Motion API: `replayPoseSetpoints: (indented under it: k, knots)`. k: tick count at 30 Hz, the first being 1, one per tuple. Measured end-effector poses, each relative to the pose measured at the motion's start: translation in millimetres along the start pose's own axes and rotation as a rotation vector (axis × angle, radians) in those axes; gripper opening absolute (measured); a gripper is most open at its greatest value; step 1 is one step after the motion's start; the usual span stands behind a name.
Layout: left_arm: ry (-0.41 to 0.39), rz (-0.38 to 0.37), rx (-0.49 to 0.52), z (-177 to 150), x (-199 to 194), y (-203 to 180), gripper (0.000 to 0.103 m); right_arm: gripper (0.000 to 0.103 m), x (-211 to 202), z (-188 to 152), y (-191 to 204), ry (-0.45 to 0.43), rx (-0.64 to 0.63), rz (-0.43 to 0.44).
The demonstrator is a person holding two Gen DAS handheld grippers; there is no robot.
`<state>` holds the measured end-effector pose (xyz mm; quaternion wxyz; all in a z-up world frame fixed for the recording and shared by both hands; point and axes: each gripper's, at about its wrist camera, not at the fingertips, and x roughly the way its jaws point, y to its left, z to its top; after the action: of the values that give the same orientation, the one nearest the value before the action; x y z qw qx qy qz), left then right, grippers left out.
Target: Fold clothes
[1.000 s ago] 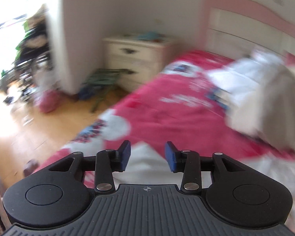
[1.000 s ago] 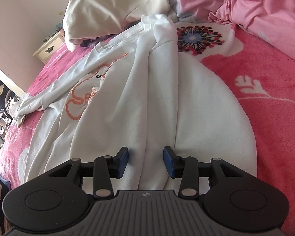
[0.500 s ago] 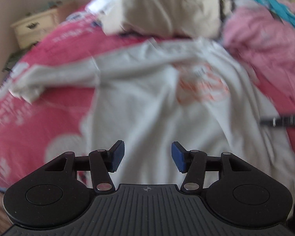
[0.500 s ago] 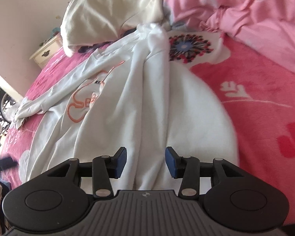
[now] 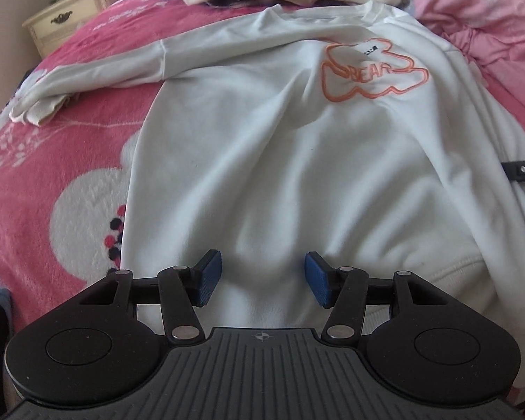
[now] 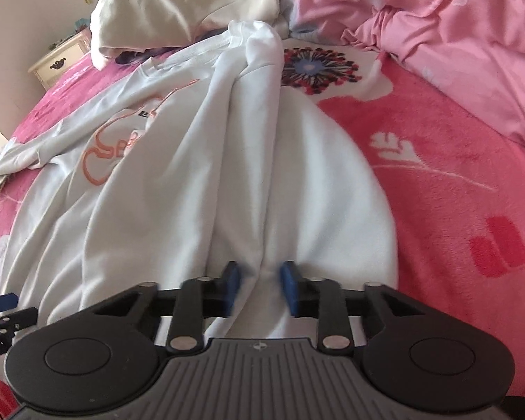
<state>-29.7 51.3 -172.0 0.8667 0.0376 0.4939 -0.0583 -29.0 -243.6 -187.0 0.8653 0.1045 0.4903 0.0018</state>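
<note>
Your right gripper [image 6: 260, 285] is closing, its blue pads blurred, with a ridge of white fabric between them: the folded-in sleeve and side of the white sweatshirt [image 6: 199, 182] near its hem. Whether the pads already press on the cloth you cannot tell from this view; a gap shows on either side of the ridge. Your left gripper [image 5: 259, 278] stands about half open, its blue fingers [image 5: 208, 276] apart over the near hem of the same sweatshirt [image 5: 280, 161], with cloth under the gap and nothing pinched.

The sweatshirt lies face up on the pink floral blanket [image 5: 52, 175], collar far, hem near you. Its orange outline print [image 5: 374, 70] reading "BEAR" sits on the chest, to the right in the left wrist view. One sleeve stretches out flat to the left [image 5: 98, 77], its cuff resting on the blanket. The other side is folded inward along the body, forming long creases that run from the far shoulder toward your right gripper.

Beyond the collar lies a cream garment [image 6: 178, 7] in a heap, touching the sweatshirt's far edge. A crumpled pink sheet [image 6: 437, 35] fills the far right. A cream nightstand [image 5: 70, 17] stands past the bed's far left corner.
</note>
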Motion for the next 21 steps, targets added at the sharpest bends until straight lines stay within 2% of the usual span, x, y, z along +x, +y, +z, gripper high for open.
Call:
replayPoseSetpoints:
  k: [1,4,8,12,18,21]
  knots:
    - [0.000,-0.002,-0.005,-1,1,0,0.054,0.011,-2,0,-2,-0.007,0.002,-0.001]
    - [0.003,-0.007,-0.017,-3,1,0,0.055,0.004,-11,5,-6,-0.043,0.020,0.003]
    - [0.013,-0.022,-0.038,-2,3,3,0.055,0.003,-33,22,-7,-0.142,-0.018,-0.034]
    - [0.016,-0.031,-0.043,-1,4,5,0.055,0.003,-53,55,-20,-0.234,-0.031,-0.084]
    - [0.013,-0.034,-0.037,-3,4,6,0.055,0.003,-66,110,-51,-0.366,-0.040,-0.239]
    - [0.015,-0.035,-0.038,-3,4,6,0.056,0.003,-60,133,-69,-0.405,-0.033,-0.349]
